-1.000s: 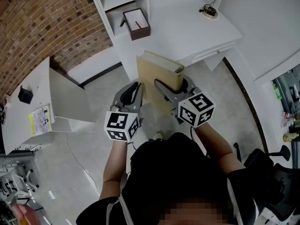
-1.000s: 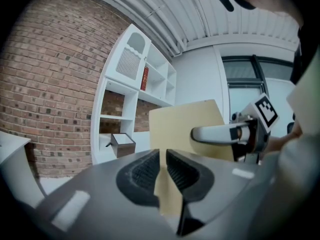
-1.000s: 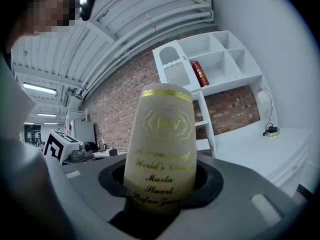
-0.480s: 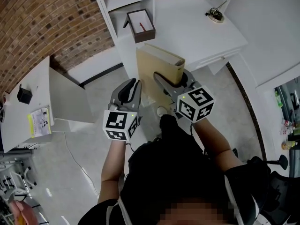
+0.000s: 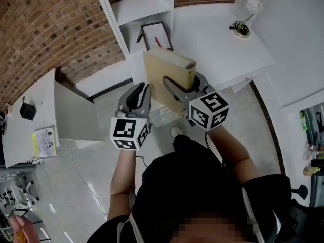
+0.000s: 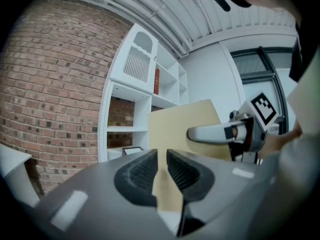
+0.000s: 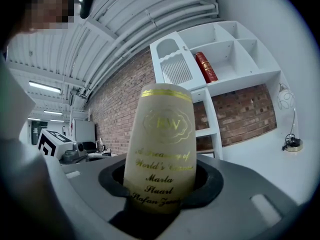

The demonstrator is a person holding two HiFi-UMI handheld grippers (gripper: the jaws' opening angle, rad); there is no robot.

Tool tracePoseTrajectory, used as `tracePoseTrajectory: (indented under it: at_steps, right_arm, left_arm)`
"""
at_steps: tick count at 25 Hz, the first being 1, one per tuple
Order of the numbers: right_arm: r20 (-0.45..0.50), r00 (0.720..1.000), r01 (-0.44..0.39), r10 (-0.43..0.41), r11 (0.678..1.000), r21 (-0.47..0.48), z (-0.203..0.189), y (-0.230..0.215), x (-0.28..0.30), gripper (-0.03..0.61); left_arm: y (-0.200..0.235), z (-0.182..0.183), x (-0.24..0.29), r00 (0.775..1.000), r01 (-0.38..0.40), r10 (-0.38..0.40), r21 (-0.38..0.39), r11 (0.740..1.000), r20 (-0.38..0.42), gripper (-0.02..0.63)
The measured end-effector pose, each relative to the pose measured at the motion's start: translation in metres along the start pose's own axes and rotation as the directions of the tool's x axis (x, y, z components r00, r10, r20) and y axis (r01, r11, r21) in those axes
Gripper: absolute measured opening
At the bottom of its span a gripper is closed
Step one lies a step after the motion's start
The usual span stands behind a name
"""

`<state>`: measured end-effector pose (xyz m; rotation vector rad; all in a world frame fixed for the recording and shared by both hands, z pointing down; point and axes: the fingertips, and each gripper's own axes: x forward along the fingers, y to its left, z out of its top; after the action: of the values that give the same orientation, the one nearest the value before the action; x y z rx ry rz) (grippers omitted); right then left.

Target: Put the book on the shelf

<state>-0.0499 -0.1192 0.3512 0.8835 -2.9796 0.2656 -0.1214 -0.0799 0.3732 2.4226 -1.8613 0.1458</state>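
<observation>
Middle of the head view, the tan book (image 5: pixel 161 70) is upright, just short of the white shelf (image 5: pixel 132 9). Its spine's clamped in the right gripper (image 5: pixel 182 82), while the left gripper (image 5: pixel 143 91) nips the cover edge, jaws just been loosening slightly.

Illumination was bright and even, from ceiling strip lights (image 7: pixel 45 86); shadows were soft. Gripper views showed fisheye distortion and black corners. The book (image 7: pixel 161 149) appeared slightly blurred close up.
</observation>
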Motion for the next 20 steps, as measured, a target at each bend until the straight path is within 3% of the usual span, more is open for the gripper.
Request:
tracePoseTrajectory:
  at_steps: [20]
  right_arm:
    - [0.018, 0.996, -0.087, 0.089, 0.994, -0.073, 0.062, -0.068, 0.113, 0.232]
  left_arm:
    - [0.082, 0.046, 0.09, 0.988, -0.141, 0.142, -0.028, 0.99, 0.055, 0.046]
